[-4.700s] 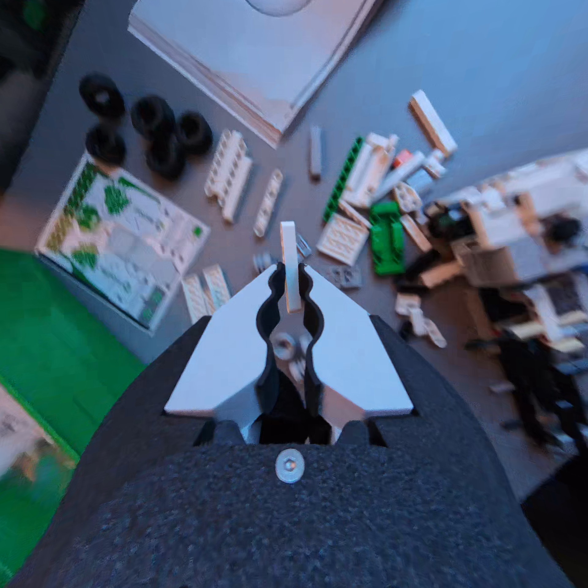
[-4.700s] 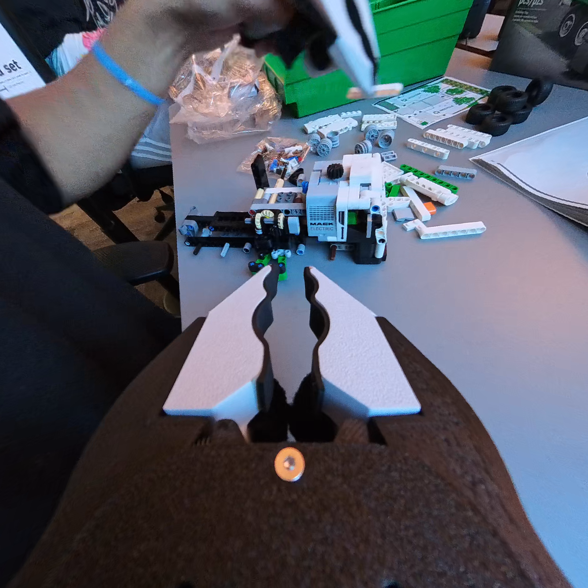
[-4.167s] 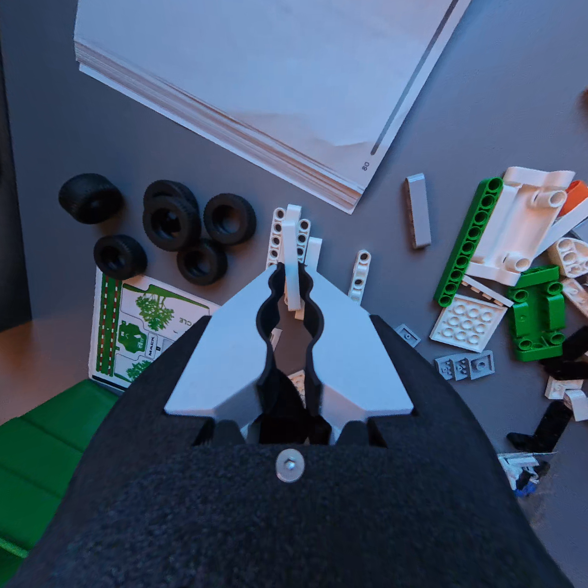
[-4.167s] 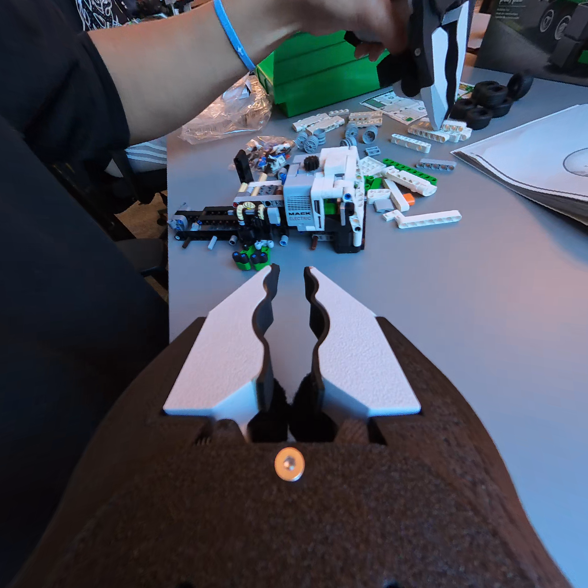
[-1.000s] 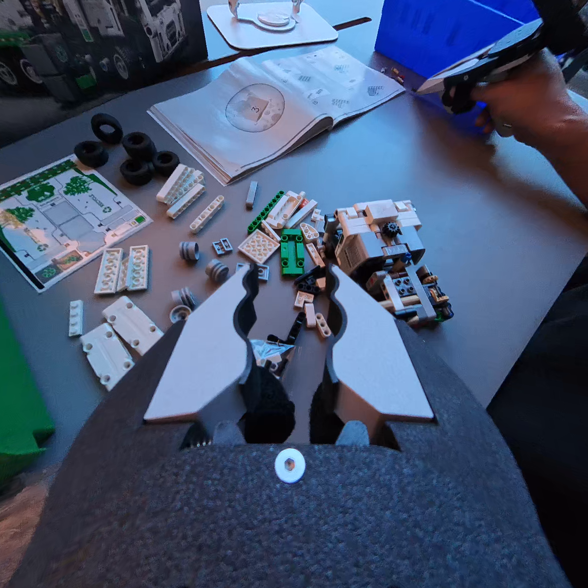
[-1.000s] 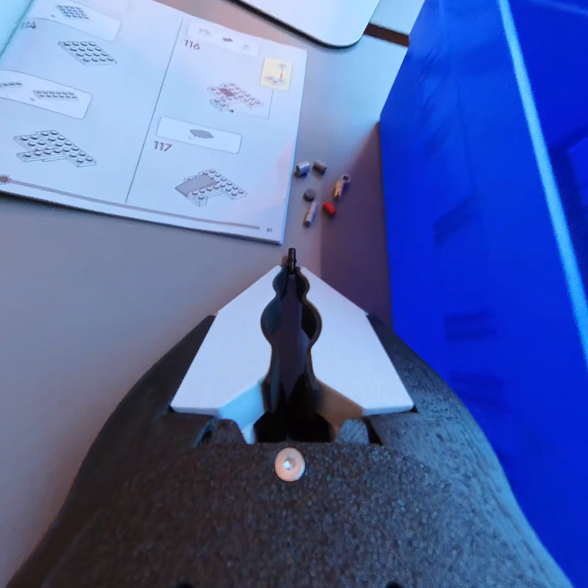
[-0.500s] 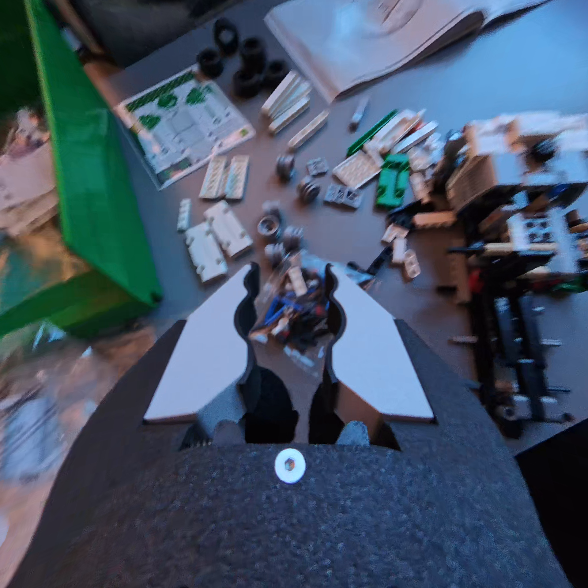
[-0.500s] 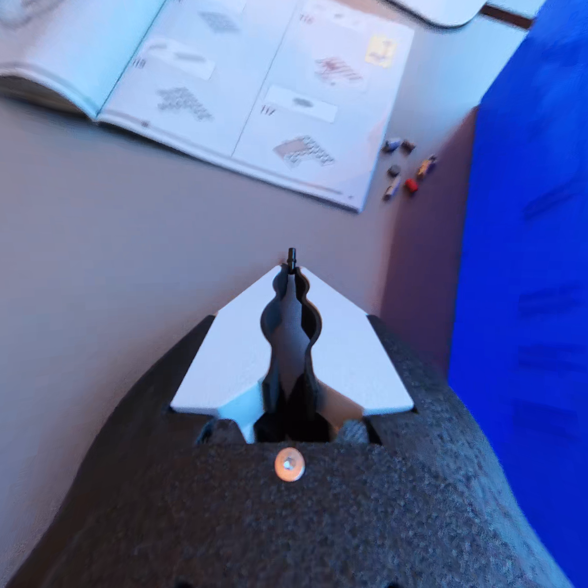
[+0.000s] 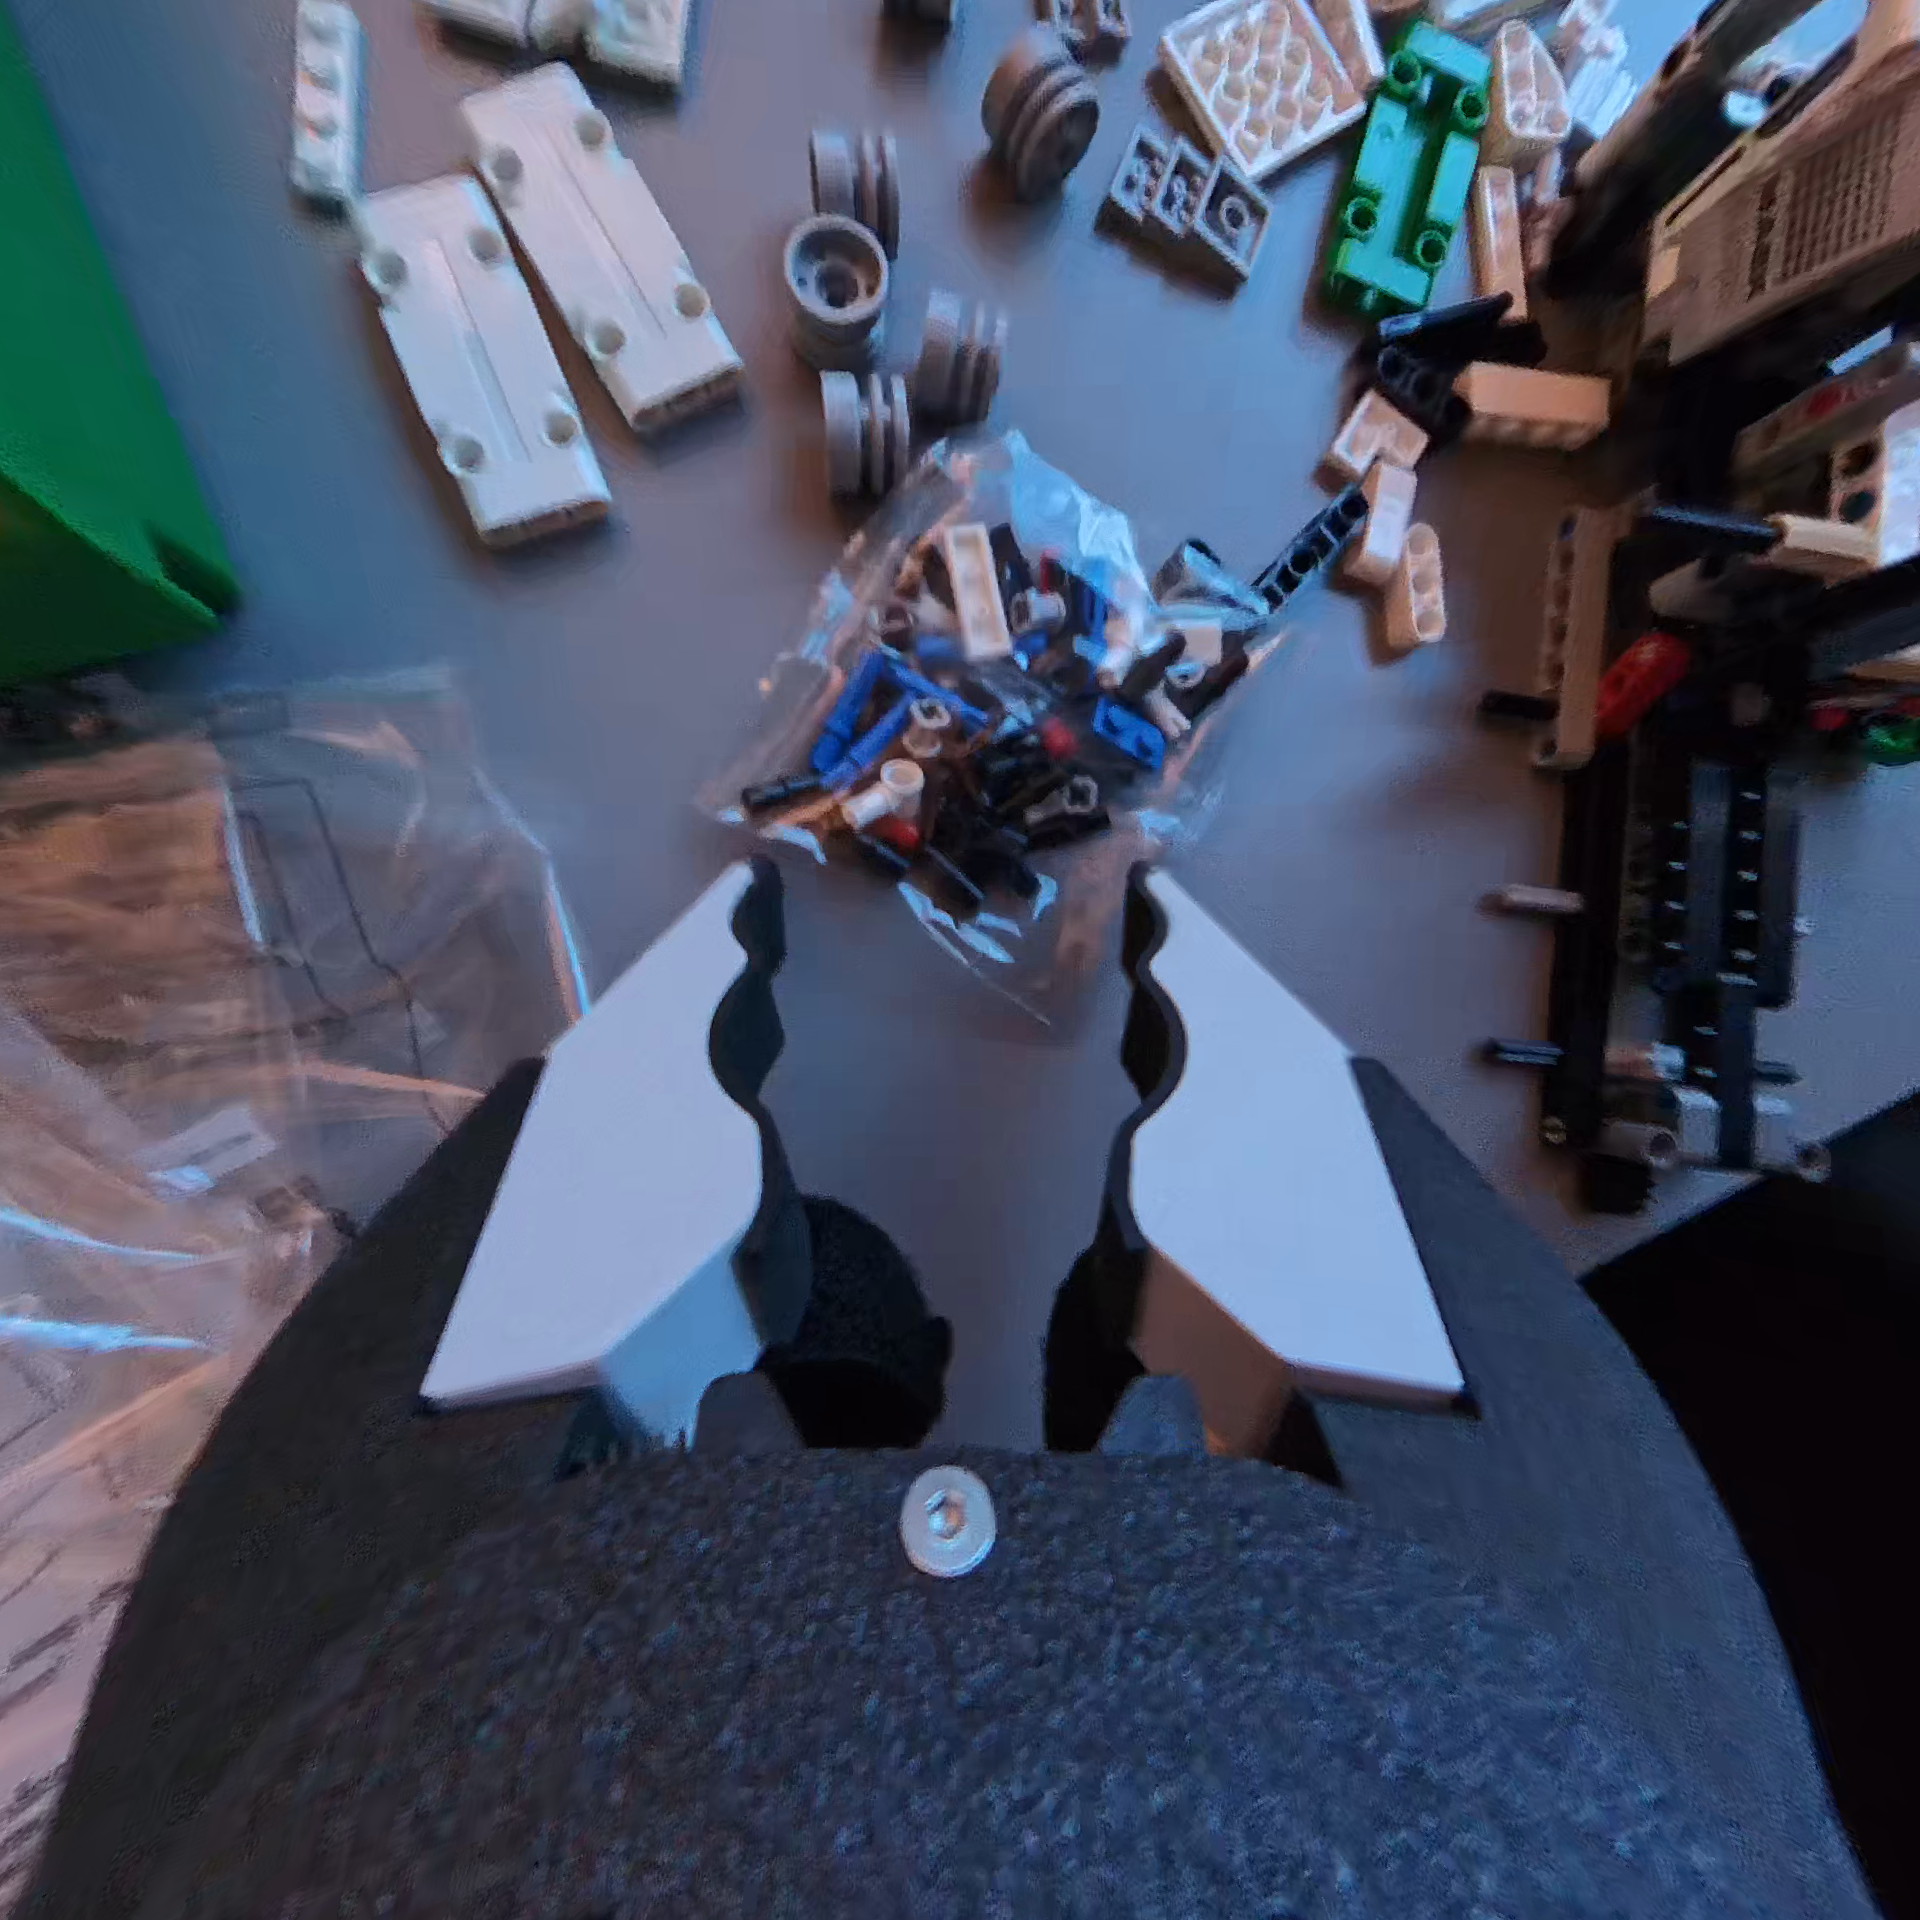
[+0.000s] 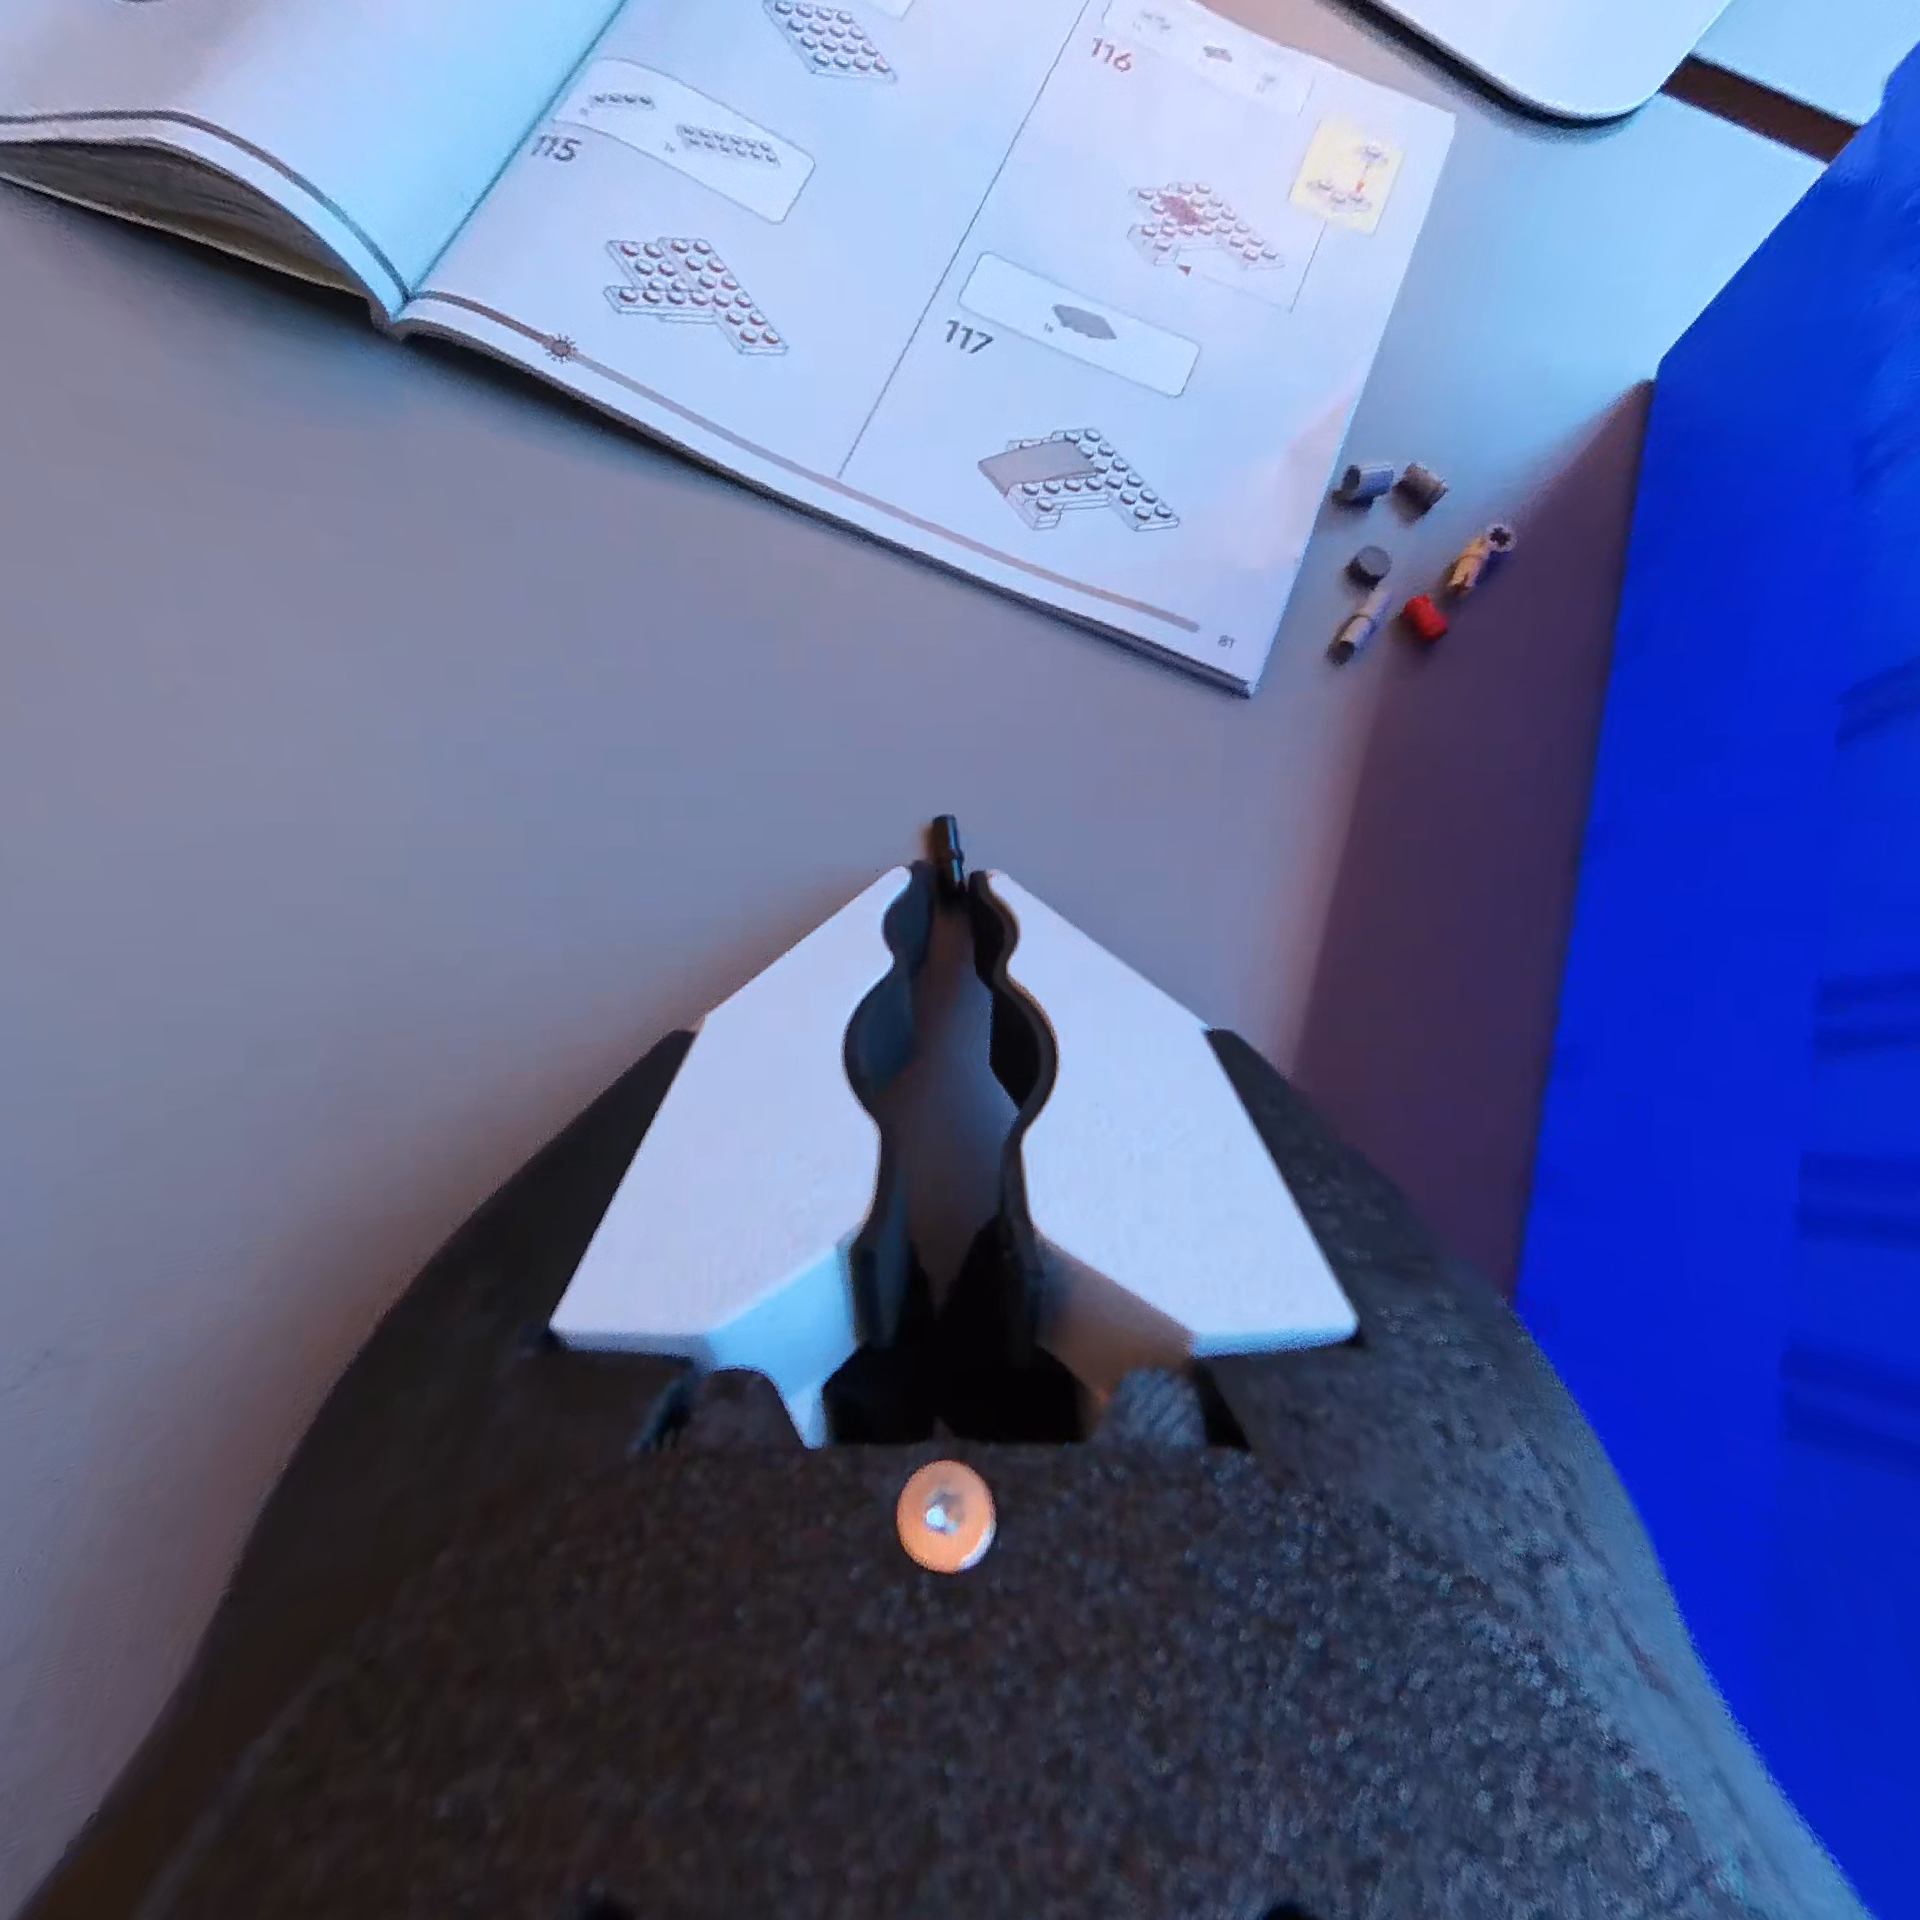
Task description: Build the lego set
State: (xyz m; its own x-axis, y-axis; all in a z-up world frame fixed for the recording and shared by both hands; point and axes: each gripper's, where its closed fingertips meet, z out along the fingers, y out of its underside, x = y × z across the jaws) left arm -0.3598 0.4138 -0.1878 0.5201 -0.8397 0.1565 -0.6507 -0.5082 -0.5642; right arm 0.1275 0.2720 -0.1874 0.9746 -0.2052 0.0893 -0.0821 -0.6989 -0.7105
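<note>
In the left wrist view my left gripper (image 9: pixel 945 883) is open and empty, just short of a small clear bag of blue, black and tan lego pins (image 9: pixel 987 696) on the grey table. The half-built truck (image 9: pixel 1714 436), black frame and white cab, lies at the right. In the right wrist view my right gripper (image 10: pixel 948 878) is shut on a small black pin (image 10: pixel 945 840) that sticks out past the tips, held above bare table near the open instruction booklet (image 10: pixel 935 291).
Left wrist view: white panels (image 9: pixel 540 301), grey wheel hubs (image 9: pixel 883 312), a green piece (image 9: pixel 1403 177), a green bin (image 9: pixel 73 364) at left, crumpled clear bags (image 9: pixel 208 987) at lower left. Right wrist view: a blue bin (image 10: pixel 1766 831) at right, several small loose pins (image 10: pixel 1403 561) beside it. My right fingertips sit around 50 cm from my left ones.
The left gripper has swung down and closer to the bag of pins and its jaws have opened wider. The right gripper has shifted slightly, still holding the black pin.
</note>
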